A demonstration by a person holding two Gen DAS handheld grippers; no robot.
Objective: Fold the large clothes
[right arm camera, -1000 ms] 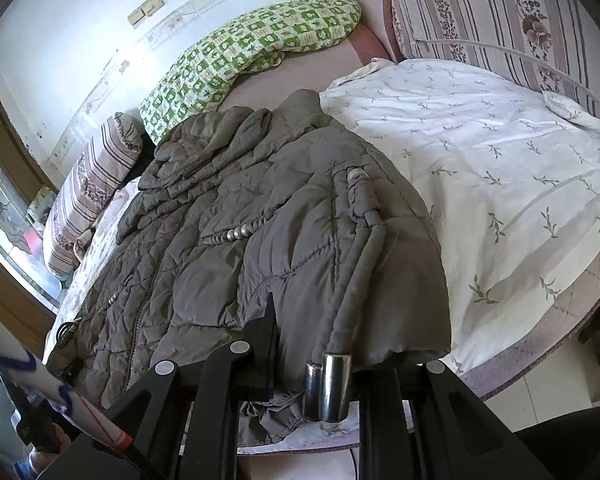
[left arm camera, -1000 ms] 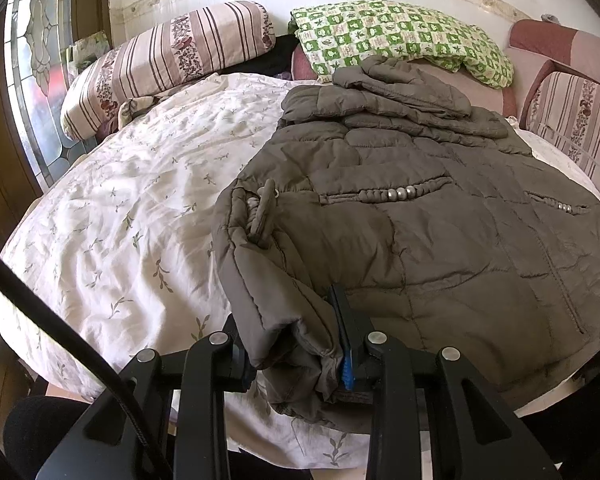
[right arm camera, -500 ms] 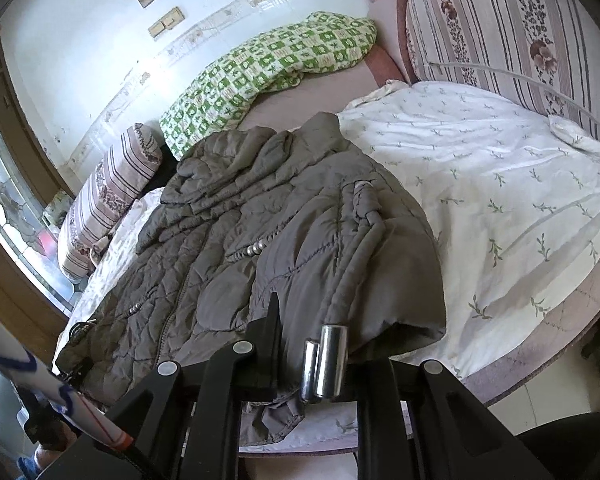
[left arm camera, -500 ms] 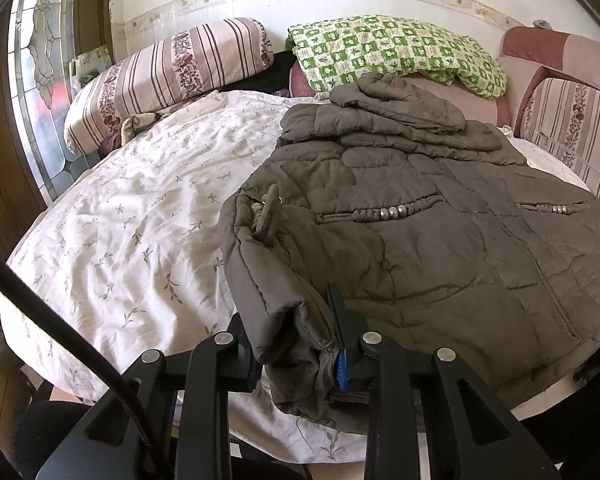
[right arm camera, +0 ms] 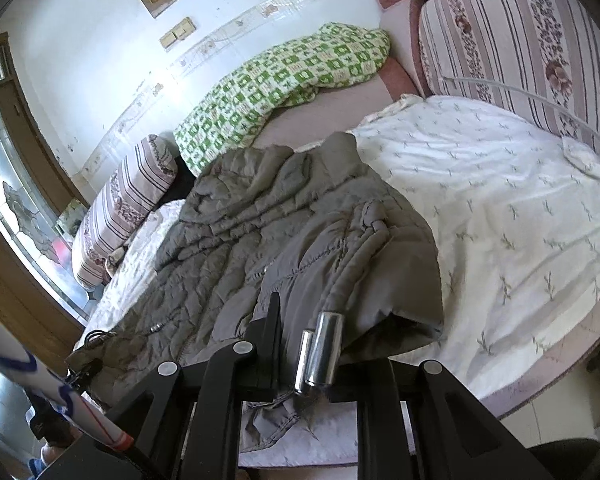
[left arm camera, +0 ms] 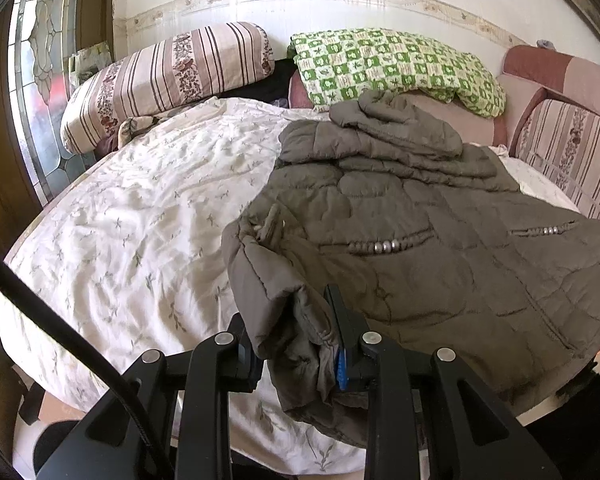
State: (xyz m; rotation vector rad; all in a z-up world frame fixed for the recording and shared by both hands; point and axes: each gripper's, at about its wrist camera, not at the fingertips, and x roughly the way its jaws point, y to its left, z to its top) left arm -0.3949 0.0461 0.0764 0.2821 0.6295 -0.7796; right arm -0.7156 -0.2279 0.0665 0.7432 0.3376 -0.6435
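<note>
Grey-brown quilted puffer coat lies across the floral bedsheet, bulky, soft, slippery; left gripper and right gripper pinch its six-o'clock hem corners.

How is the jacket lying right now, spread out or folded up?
Mostly spread: the jacket lies open across the bed, sleeves folded inward; both grippers grip its near hem.

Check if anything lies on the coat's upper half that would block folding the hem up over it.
Nothing visible does. Both claws, left and right, already grip the coat at its near hem. Only the coat's own bunched hood sits at the far end, with the green checked blanket beyond, just behind the hood.
</note>
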